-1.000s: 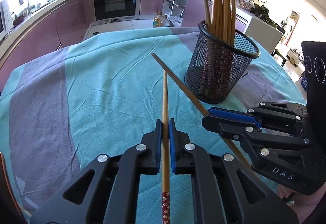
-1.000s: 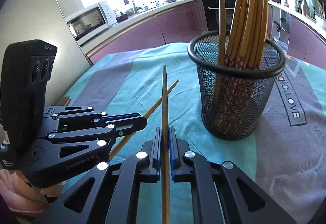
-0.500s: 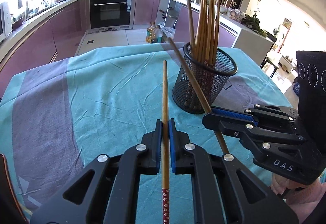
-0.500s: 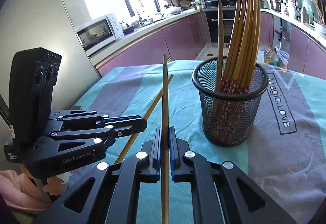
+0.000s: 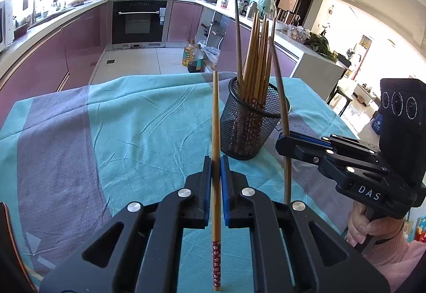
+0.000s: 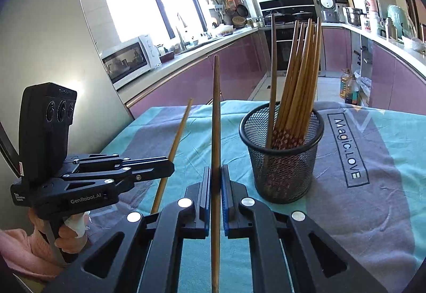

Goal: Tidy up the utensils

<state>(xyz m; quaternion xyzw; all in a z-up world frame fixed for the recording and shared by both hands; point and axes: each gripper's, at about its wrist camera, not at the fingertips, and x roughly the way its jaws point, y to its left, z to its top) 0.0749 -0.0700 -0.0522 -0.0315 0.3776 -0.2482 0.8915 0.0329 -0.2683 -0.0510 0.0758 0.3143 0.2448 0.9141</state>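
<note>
Black tongs point(image 5: 216, 173), blue pads point(image 5: 225, 186), pink sleeves point(image 5: 399, 263).

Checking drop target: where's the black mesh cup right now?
The black wire-mesh cup stands upright on the teal tablecloth, ahead and right of the left gripper in the left wrist view, bundle of wooden chopsticks inside.

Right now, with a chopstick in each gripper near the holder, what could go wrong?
1. The mesh holder is already crowded with chopsticks; an incoming tip could catch on them.
2. The light holder might tip if bumped.
3. The left chopstick and right chopstick stand close and could cross.
</note>
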